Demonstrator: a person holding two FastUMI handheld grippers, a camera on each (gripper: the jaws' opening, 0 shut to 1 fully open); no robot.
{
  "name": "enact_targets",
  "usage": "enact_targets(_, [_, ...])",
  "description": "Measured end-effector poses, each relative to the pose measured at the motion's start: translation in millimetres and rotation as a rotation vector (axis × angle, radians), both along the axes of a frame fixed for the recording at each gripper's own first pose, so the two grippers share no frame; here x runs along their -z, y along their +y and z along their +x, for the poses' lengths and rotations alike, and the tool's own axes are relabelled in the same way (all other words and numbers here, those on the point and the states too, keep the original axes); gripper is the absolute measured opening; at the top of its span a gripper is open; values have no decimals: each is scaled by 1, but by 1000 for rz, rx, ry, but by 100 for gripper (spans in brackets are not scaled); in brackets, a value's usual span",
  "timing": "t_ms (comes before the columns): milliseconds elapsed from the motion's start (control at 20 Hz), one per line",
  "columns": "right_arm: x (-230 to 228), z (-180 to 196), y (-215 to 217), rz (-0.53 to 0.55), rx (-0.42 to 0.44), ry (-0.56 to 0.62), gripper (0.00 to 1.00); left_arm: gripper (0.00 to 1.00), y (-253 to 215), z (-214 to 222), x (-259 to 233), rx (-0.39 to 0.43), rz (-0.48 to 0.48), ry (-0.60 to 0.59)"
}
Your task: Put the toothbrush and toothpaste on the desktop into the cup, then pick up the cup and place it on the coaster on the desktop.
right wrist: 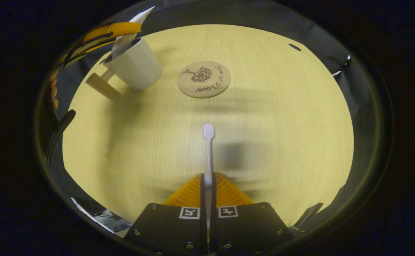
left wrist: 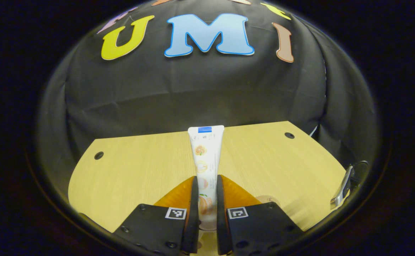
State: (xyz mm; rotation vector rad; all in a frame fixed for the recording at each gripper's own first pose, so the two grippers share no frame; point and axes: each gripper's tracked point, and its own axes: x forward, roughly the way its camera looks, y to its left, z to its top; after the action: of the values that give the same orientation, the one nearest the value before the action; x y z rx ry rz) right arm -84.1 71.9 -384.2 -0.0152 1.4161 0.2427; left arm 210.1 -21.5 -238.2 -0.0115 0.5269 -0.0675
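Left gripper view: the left tool has closed its two fingers on a toothpaste tube, one finger pressed to each flat side of the tube's lower part. The tube stands upright between them, crimped end up, over the pale wooden surface; its cap end is hidden low between the fingers, so whether it touches anything beneath cannot be told.

Right gripper view, taking the round cork coaster as landmark: to its left stands a white cup with a handle, near the coaster but apart from it. The toothpaste tube pokes out of the cup's mouth, slanting up and away (only a silvery, blurred stretch of it is plain), and the left tool is at the tube just beyond the cup's rim. Part of a hand shows further left of the cup, at the edge. Below the coaster, well apart from it, the right tool has its fingers nearly together on the handle of a white toothbrush, whose head points toward the coaster above the surface.
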Motion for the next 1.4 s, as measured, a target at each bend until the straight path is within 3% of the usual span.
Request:
enact_targets(150, [0,-1,0,2,2,1,5,32,0,-8,7,-2,-26,22])
enact_targets(350, [0,-1,0,0,1,-2,5,57,-4,-17,0,2,-39,3])
enact_targets(550, [-1,-1,0,-1,-1,-5,5,56,-9,-24,-12,11,-29,-18])
enact_targets(1000, [-2,-1,0,15,10,-44,5,75,-2,-46,-63,22,38,-115])
enact_targets(1400, [-6,3,8,59,62,-45,3,73,34,-94,-83,-47,17,-132])
